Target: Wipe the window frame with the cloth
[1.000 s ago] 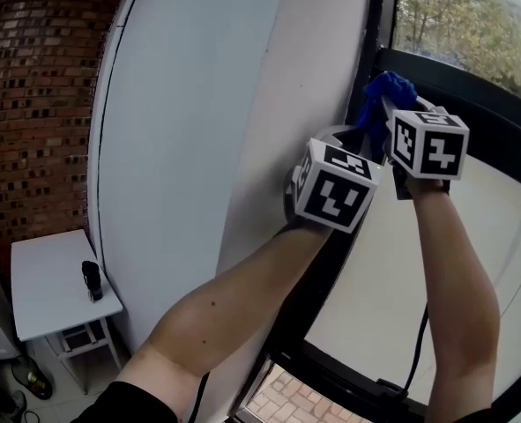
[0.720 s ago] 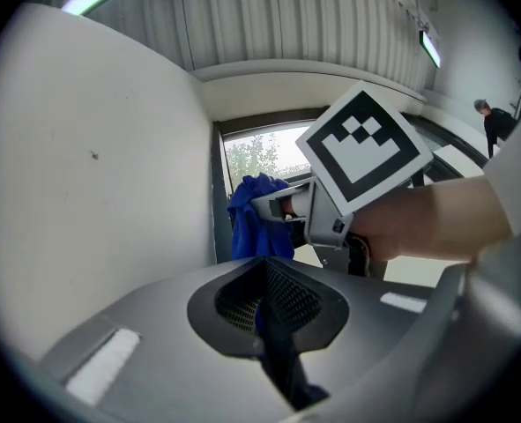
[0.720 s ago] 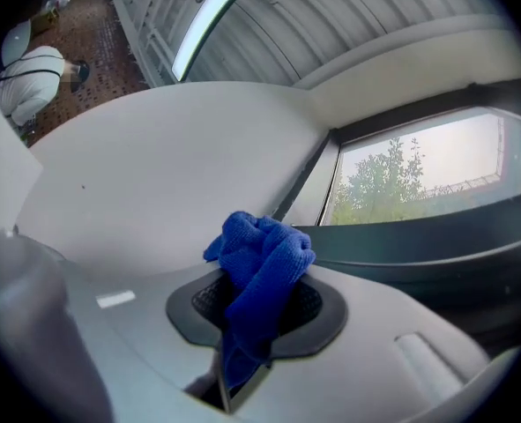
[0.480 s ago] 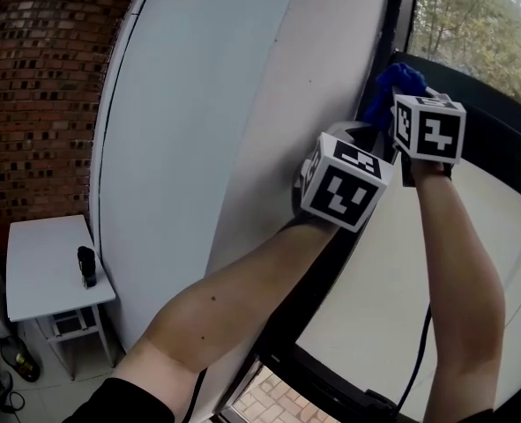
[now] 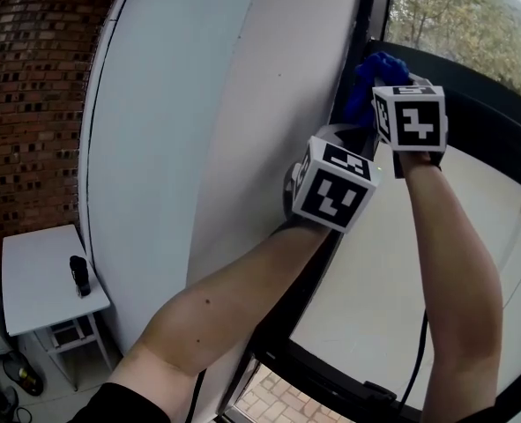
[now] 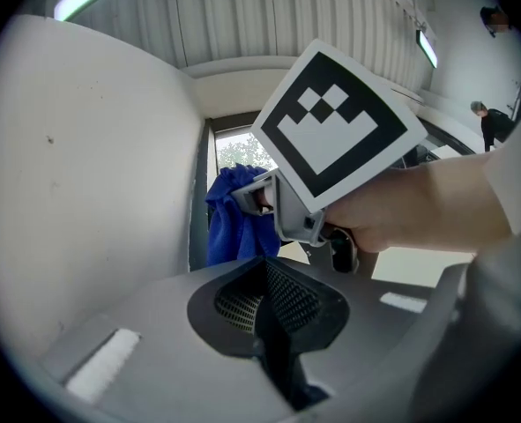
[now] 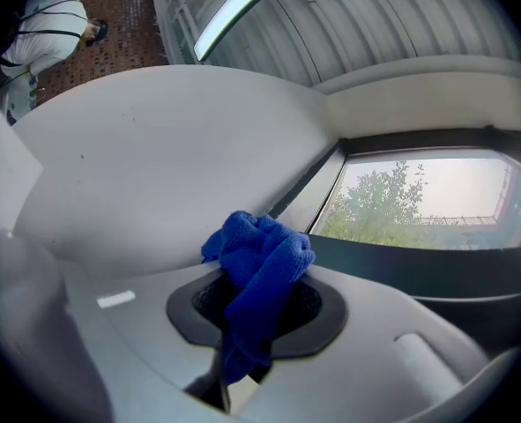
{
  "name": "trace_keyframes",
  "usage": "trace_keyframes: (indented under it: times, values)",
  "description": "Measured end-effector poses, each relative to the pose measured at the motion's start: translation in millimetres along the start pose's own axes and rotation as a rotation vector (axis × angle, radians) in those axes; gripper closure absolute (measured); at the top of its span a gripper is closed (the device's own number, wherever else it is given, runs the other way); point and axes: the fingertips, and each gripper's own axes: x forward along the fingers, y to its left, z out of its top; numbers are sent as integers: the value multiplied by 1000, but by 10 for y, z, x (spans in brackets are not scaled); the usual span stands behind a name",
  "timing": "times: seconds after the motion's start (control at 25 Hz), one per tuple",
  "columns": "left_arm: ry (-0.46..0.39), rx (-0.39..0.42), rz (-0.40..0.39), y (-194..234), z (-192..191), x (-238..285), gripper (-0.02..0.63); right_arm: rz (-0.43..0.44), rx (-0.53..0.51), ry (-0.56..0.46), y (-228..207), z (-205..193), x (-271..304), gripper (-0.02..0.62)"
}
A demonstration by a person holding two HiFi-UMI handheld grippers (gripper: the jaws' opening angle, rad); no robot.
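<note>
A blue cloth (image 5: 368, 79) is bunched in my right gripper (image 5: 376, 97), which is shut on it and holds it against the black window frame (image 5: 362, 25), close to where the upright meets the crossbar. In the right gripper view the cloth (image 7: 262, 263) spills over the jaws, with the frame's dark bar (image 7: 419, 267) just behind it. My left gripper (image 5: 346, 141) sits just below and left of the right one, shut and holding nothing. Seen from the left gripper (image 6: 264, 270), the cloth (image 6: 235, 218) hangs beside the frame's upright (image 6: 198, 210).
A white wall panel (image 5: 198, 130) runs left of the frame, and a brick wall (image 5: 31, 113) stands further left. Far below is a small white table (image 5: 40, 280) with a dark object (image 5: 79, 276) on it. Trees (image 5: 463, 25) show through the glass. A person (image 7: 48, 25) stands in the distance.
My right gripper has moved the cloth slightly up the frame towards the corner. My left gripper has stayed close beneath it, still shut.
</note>
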Motion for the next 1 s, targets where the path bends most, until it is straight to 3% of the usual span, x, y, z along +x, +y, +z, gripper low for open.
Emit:
trace_keyframes:
  times: [0.56,1.0]
  values:
    - [-31,-54,-91,-236,55,27,614,-111,-47,55,-313,-76,-276,511]
    - [-51,-86,-229,-800,183,133,614,-209,-67,124,-853,-201,-693,511]
